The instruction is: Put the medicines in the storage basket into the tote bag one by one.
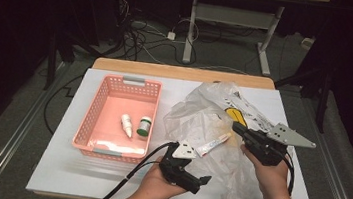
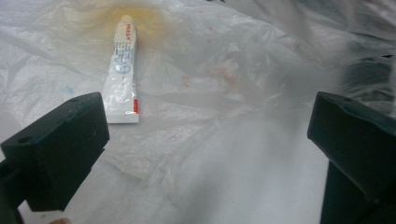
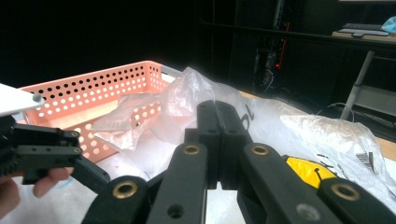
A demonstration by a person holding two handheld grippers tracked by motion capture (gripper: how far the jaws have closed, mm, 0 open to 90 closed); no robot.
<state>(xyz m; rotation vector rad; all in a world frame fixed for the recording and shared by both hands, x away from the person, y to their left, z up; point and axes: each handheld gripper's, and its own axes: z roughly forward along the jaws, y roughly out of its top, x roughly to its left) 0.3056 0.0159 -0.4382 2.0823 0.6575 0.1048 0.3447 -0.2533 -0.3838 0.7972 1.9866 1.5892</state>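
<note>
Basket [image 1: 93,115] – two small bottles [image 1: 135,125], plastic bag [image 1: 202,117] – tube [image 1: 212,145]

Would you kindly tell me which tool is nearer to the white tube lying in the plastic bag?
Left. The left tool, jaws open, points at the white tube just ahead. The right tool, shut on the plastic bag, sits farther off beyond the tube's other end.

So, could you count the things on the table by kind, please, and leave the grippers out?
Pink basket: 1
Small bottles in the basket: 2
Clear plastic bag: 1
White tube inside the bag: 1
Total: 5
</note>
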